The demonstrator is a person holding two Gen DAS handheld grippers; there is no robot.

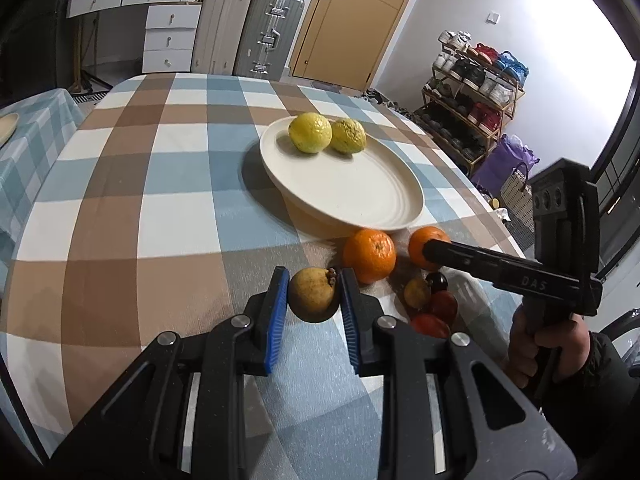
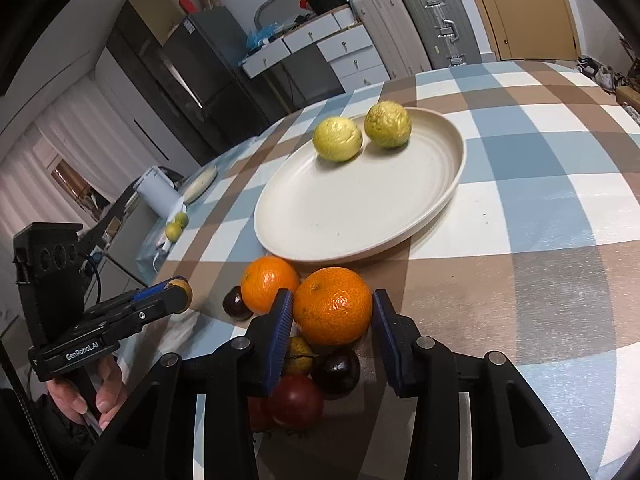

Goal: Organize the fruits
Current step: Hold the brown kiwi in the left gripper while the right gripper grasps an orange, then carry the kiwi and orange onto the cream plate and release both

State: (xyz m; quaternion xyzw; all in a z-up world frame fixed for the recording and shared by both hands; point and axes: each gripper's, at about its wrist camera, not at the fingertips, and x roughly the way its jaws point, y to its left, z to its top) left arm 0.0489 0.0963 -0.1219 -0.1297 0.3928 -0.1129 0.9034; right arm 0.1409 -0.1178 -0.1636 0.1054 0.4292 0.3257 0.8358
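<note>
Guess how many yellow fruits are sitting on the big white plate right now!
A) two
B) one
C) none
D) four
A: two yellow fruits sit side by side at the far edge of the white plate, and nothing else is on it; the oranges and small dark fruits are on the checked tablecloth in front of it.

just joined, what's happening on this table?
A person is sorting fruit with two handheld grippers. The left gripper is shut on a small yellow-brown fruit. The right gripper has its pads around an orange, the left pad touching; a firm grip is unclear. A second orange and some small dark and red fruits lie on the checked tablecloth. The cream plate holds two yellow citrus fruits.
</note>
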